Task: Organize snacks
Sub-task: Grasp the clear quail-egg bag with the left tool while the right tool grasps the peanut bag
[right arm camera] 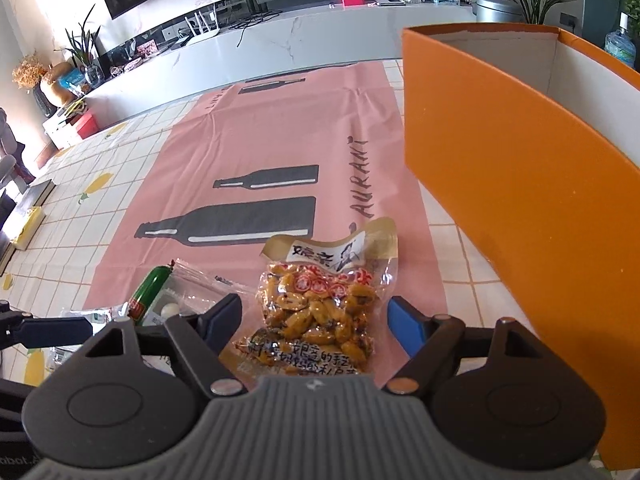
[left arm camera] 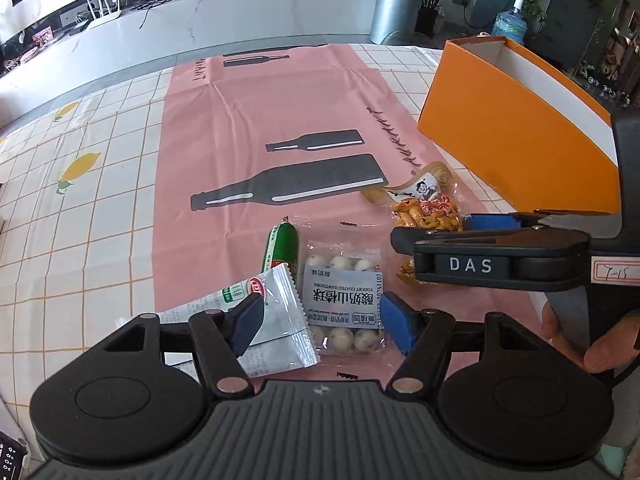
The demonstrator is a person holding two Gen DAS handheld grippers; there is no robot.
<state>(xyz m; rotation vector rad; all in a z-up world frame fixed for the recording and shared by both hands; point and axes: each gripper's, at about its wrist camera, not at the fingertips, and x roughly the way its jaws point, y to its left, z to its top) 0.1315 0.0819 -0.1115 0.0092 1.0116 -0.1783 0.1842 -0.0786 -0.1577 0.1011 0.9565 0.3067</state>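
Observation:
Several snacks lie on a pink bottle-print mat (left arm camera: 256, 120). My left gripper (left arm camera: 320, 326) is open over a clear bag of white yogurt hawthorn balls (left arm camera: 344, 300); a white sachet (left arm camera: 256, 320) lies under its left finger, and a green sausage (left arm camera: 282, 246) lies just beyond. My right gripper (right arm camera: 316, 326) is open around a bag of yellow broad beans (right arm camera: 320, 308), which also shows in the left wrist view (left arm camera: 424, 208). An open orange box (right arm camera: 520, 184) stands at the right, also in the left wrist view (left arm camera: 508, 120).
The table has a white grid cloth with lemons (left arm camera: 80, 168). A long grey counter (left arm camera: 240, 12) runs behind the table, with a metal bin (left arm camera: 394, 8) and plants at its right end. A dark object (right arm camera: 28, 204) lies at the table's left edge.

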